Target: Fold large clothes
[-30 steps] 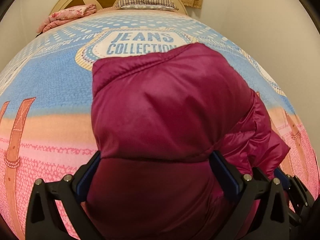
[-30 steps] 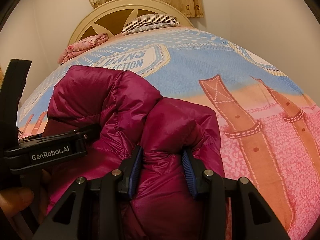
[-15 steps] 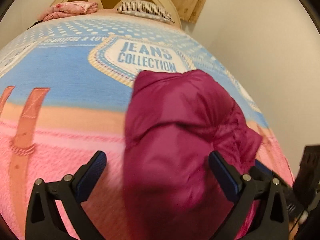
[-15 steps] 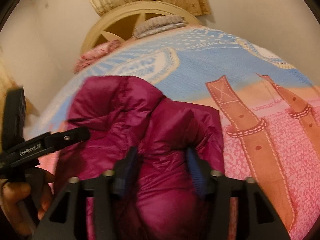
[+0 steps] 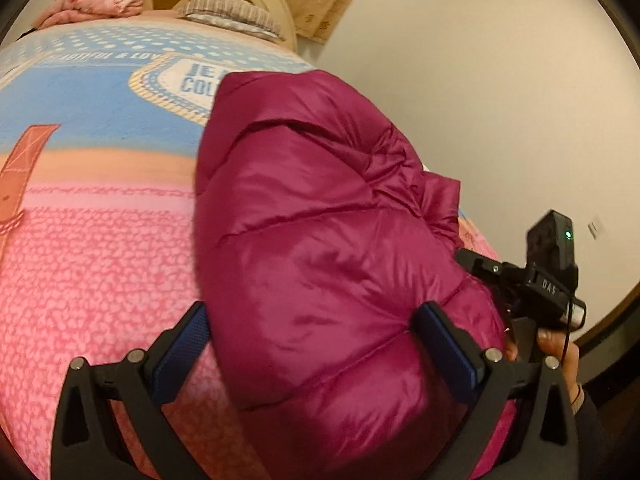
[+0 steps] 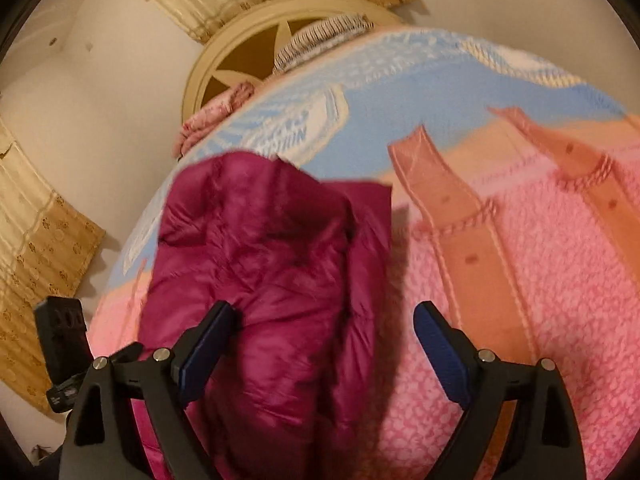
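Item: magenta puffer jacket [image 5: 320, 264], bundled on bed [image 5: 100, 280]. Left claw [image 5: 316, 344] spread apart; right claw [image 6: 324, 344] apparently released. Final smoothing judged pending.

You see warm, soft indoor light with fisheye bending and black corners all around. The right wrist view is motion-blurred, worst at 12 o'clock on the bedspread [image 6: 460, 92]; glare sheens the jacket [image 5: 320, 264].

"DAS" on right tongs' body [image 5: 549, 289]
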{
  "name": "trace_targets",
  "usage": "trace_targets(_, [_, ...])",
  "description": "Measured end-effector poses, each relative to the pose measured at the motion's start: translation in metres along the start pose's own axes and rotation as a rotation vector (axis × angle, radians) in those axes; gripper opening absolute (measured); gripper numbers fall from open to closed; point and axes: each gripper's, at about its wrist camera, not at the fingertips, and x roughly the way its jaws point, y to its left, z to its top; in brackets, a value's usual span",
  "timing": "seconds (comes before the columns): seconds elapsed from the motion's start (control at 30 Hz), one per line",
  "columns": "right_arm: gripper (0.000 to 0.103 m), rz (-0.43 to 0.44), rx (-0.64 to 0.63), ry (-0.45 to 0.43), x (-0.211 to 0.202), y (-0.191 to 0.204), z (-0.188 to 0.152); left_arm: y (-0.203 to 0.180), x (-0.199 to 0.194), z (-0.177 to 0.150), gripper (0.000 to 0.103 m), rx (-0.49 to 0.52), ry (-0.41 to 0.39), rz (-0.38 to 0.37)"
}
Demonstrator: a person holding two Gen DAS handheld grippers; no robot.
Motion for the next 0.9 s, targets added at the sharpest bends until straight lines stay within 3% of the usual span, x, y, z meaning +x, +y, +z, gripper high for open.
trace_targets(0.13, [0.092,0.099,0.034,0.005,0.008,-0.005,0.001,0.010,0.004,0.001,0.100,-0.047,0.022,-0.066])
trace_targets(0.17, [0.091,0.116,0.033,0.013,0.011,-0.003,0.001,0.008,0.004,0.001,0.090,-0.036,0.020,-0.080])
trace_targets(0.23, [0.069,0.154,0.023,0.041,0.017,0.005,0.001,-0.003,-0.002,-0.001,0.080,0.008,0.007,-0.060])
trace_targets(0.3, [0.054,0.178,0.021,0.029,0.016,0.013,-0.002,-0.014,-0.011,-0.006,0.063,0.049,-0.014,-0.047])
trace_targets(0.4, [0.042,0.243,0.055,-0.008,0.007,0.015,-0.006,-0.021,-0.031,-0.008,0.048,0.065,-0.041,-0.056])
trace_targets(0.63, [0.038,0.282,0.026,-0.027,-0.003,0.047,-0.013,-0.038,-0.084,-0.019,0.041,0.099,-0.110,-0.034])
trace_targets(0.9, [0.037,0.384,-0.048,0.005,0.014,0.118,-0.020,-0.028,-0.152,-0.038,0.041,0.126,-0.193,0.114])
